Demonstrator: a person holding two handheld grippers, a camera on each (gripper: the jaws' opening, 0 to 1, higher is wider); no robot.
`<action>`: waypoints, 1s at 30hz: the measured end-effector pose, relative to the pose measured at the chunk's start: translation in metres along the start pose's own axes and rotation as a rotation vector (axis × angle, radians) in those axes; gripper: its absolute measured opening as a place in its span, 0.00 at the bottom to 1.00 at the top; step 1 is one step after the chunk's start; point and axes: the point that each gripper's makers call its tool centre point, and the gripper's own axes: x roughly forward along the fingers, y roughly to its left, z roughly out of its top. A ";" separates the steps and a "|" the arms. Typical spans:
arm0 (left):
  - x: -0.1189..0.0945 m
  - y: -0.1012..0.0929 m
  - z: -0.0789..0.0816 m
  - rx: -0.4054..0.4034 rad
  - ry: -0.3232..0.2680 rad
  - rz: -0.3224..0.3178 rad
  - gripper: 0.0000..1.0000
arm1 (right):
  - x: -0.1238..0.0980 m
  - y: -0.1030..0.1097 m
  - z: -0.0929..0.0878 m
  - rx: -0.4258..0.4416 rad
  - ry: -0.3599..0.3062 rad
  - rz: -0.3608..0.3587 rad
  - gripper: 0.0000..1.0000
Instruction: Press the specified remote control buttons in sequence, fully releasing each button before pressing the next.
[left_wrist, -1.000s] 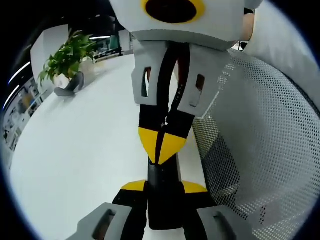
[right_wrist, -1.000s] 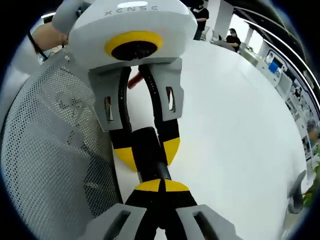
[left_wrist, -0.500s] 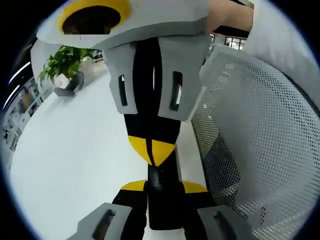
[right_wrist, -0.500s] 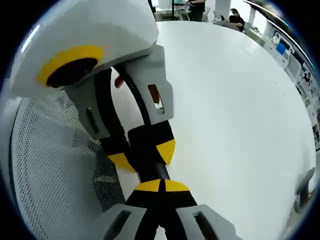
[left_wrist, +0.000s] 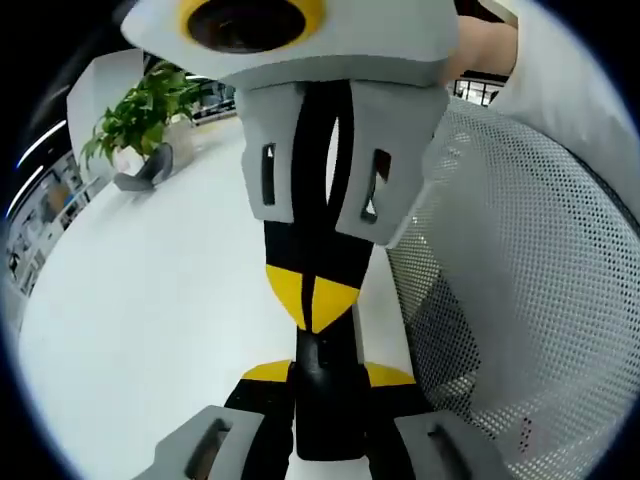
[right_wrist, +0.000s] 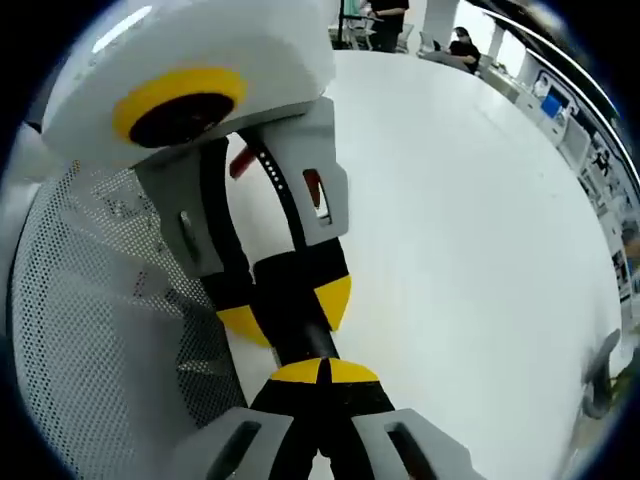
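The remote control (left_wrist: 327, 400), a dark bar at lower centre of both views, is clamped by the left gripper (left_wrist: 328, 372) while the right gripper's (right_wrist: 322, 371) closed tips press on it.

2 grippers, 1 black remote (left_wrist: 327, 400), 1 potted plant (left_wrist: 135, 118), 1 mesh chair (left_wrist: 520, 290), 1 white table (left_wrist: 150, 300).

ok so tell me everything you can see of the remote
The remote is a slim, black, plastic-looking bar with a rounded far end, and no buttons can be made out on it. It is clamped between the yellow-tipped jaws of the left gripper and points forward along them. The right gripper, jaws shut, has its yellow tips against that far end. Behind it are the white table and a mesh chair back.
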 end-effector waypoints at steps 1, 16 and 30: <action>0.000 0.000 0.000 0.000 0.001 0.000 0.24 | 0.000 0.000 0.000 0.005 -0.006 -0.005 0.00; 0.001 0.000 0.000 -0.008 -0.002 0.003 0.24 | 0.002 0.022 0.009 -0.069 -0.074 0.010 0.00; 0.000 -0.001 0.000 -0.014 -0.001 0.009 0.24 | 0.002 0.022 0.006 -0.124 -0.027 -0.024 0.00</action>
